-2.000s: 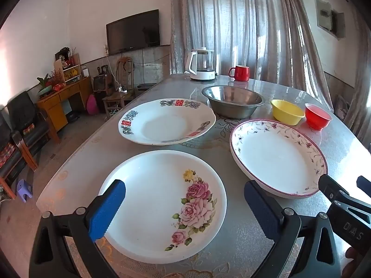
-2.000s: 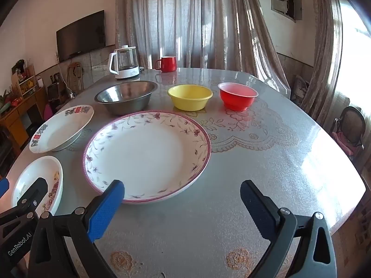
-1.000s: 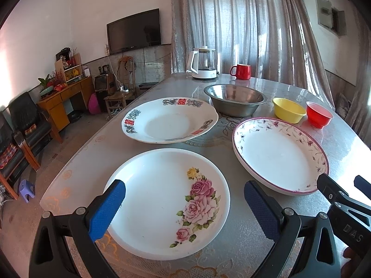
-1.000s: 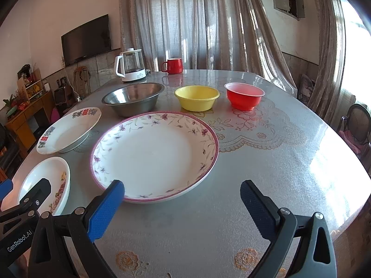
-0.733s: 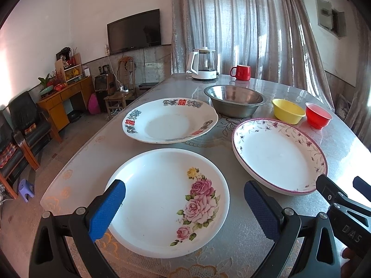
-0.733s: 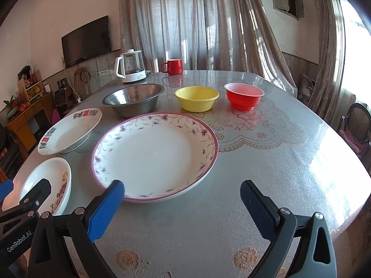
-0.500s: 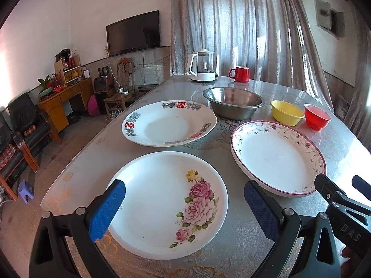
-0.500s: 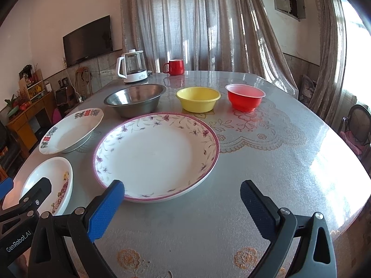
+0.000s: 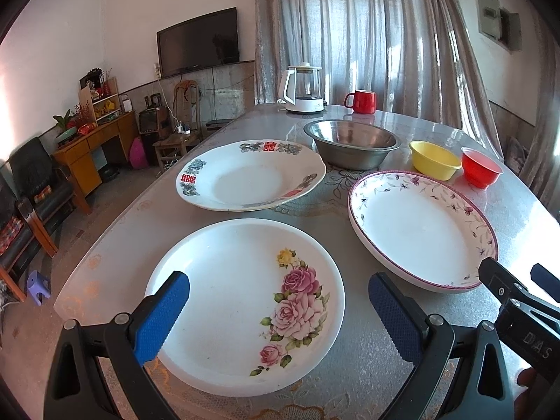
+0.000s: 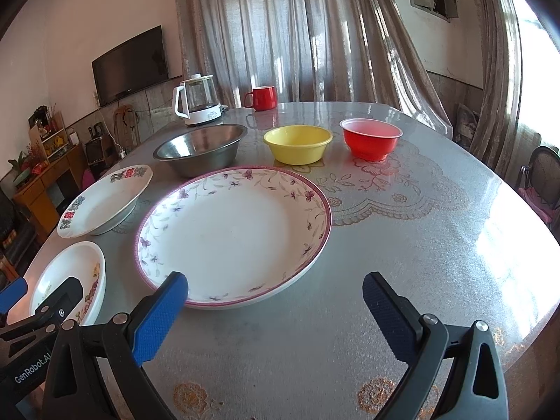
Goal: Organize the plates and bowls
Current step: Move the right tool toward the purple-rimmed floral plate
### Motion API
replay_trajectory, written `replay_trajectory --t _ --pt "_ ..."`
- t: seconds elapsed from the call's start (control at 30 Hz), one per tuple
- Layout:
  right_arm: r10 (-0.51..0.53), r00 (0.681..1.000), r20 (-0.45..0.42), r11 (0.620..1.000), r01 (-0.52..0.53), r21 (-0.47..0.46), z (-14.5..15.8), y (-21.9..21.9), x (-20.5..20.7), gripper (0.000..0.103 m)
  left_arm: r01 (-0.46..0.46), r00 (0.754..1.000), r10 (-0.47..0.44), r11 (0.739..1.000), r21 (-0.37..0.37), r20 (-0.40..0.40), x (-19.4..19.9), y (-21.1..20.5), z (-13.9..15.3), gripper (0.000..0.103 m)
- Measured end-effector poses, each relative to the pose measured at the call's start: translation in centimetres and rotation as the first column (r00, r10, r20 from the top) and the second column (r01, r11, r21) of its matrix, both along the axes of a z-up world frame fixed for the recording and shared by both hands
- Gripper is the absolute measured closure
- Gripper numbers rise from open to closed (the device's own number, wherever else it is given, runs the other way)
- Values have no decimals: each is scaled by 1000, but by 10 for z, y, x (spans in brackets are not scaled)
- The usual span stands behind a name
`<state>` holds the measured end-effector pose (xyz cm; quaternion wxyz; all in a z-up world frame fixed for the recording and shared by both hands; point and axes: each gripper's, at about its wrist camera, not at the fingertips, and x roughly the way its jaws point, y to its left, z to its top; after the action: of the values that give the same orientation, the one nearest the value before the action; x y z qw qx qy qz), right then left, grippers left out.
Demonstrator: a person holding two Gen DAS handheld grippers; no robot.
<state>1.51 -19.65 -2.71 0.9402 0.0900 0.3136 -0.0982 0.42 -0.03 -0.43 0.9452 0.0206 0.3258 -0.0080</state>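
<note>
A: Where are the 3 plates?
B: On the table (image 10: 402, 245). The rose plate (image 9: 241, 297) is nearest, under the left gripper (image 9: 276, 311). The purple-rimmed plate (image 10: 232, 232) lies in front of the right gripper (image 10: 274, 309). The plate with red characters (image 9: 250, 176) is behind, apart from both.
A: And the bowls?
B: 3 in a row farther back: steel bowl (image 10: 199, 148), yellow bowl (image 10: 297, 143), red bowl (image 10: 371, 138).
A: Do the grippers hold something?
B: No. Both have their jaws spread wide and hold nothing.
</note>
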Motion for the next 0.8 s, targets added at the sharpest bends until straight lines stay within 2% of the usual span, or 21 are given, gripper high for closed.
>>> replay_trajectory --t 0.57,0.8 --pt "-10 1000 -4 1000 10 24 -5 -10 2 1 21 1000 -21 1000 21 -12 1 -8 -1 0" --pt "-22 1000 -5 999 22 37 -7 -19 3 1 57 998 -57 998 13 -30 4 -14 -2 0"
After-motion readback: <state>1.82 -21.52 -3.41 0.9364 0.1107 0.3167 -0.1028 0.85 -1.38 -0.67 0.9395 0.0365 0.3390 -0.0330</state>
